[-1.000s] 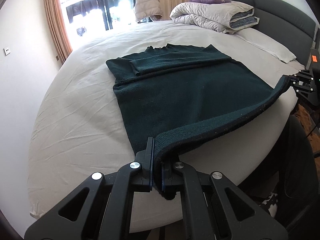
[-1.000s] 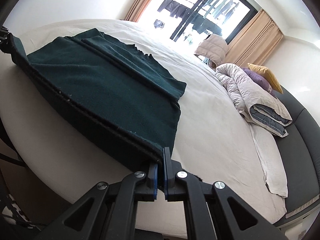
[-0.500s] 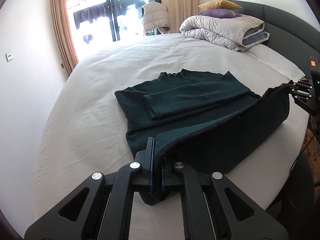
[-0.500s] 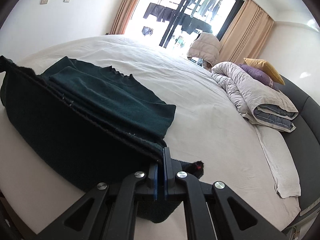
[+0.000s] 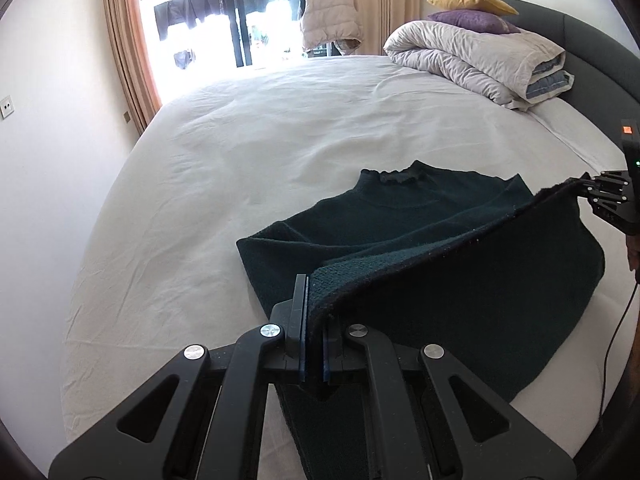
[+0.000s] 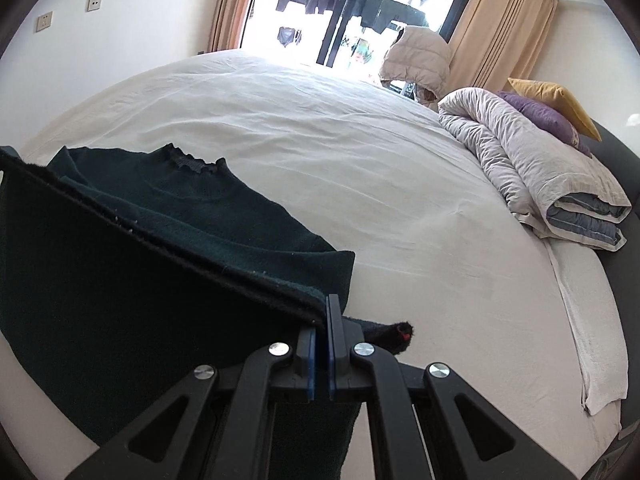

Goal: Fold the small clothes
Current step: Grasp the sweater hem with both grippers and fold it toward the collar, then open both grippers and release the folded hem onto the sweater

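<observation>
On bed: dark green sweater, hem lifted, neck flat.

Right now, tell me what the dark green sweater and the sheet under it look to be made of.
Dark green sweater: a thick knit, probably wool or acrylic; matte, fuzzy surface with ribbing at the hem held in both jaws. Bed sheet: thin woven fabric, likely cotton; matte white with fine creases.

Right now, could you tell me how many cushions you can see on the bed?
2: a yellow cushion on top of a purple cushion, both stacked on the folded duvet by the headboard. Others may be hidden behind the duvet.
</observation>
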The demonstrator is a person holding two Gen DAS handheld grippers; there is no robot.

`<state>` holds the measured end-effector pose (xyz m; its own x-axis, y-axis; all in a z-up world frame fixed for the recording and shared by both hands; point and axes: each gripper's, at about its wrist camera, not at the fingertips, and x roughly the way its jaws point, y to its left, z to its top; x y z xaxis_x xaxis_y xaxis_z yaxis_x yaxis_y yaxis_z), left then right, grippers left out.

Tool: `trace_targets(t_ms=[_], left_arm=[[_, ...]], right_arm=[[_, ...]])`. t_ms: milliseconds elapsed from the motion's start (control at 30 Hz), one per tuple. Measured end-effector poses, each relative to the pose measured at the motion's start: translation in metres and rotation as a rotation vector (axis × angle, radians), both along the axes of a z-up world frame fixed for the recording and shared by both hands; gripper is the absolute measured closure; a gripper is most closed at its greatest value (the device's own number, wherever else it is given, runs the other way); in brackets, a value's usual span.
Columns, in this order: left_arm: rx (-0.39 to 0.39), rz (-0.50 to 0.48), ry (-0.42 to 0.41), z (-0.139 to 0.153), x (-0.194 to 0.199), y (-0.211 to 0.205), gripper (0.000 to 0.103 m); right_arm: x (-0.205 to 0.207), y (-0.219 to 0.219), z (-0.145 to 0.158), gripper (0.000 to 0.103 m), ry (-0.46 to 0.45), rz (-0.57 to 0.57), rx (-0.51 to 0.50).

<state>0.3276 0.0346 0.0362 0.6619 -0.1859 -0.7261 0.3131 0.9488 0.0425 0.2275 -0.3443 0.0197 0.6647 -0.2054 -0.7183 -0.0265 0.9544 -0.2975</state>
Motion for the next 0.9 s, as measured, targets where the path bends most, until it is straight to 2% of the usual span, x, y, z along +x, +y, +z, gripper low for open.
trace_targets(t_ms=[100,233,433,633,733,800,900], left_arm=[[-0.018,0.018,0.030,-0.009,0.030,0.004,0.100],[0.004,0.028,0.067,-0.026,0.064,0.002,0.100],[-0.008,0.058,0.122,-0.054,0.108,0.002,0.100],[0.027,0.074,0.140,-0.074,0.137,0.000,0.099],[0.009,0.083,0.141,-0.085,0.146,0.000,0.098],[0.007,0.094,0.139,-0.091,0.150,0.001,0.094],[-0.028,0.090,0.150,-0.093,0.155,0.004,0.094]], right_arm=[[0.026,-0.002,-0.008,0.100,0.035,-0.002,0.009],[0.058,-0.009,-0.021,0.100,0.082,-0.018,0.035],[0.098,-0.020,-0.043,0.100,0.145,-0.051,0.072],[0.120,-0.030,-0.058,0.100,0.154,-0.096,0.120],[0.127,-0.031,-0.064,0.099,0.154,-0.107,0.137],[0.127,-0.033,-0.067,0.089,0.146,-0.117,0.139],[0.122,-0.045,-0.063,0.067,0.107,-0.156,0.180]])
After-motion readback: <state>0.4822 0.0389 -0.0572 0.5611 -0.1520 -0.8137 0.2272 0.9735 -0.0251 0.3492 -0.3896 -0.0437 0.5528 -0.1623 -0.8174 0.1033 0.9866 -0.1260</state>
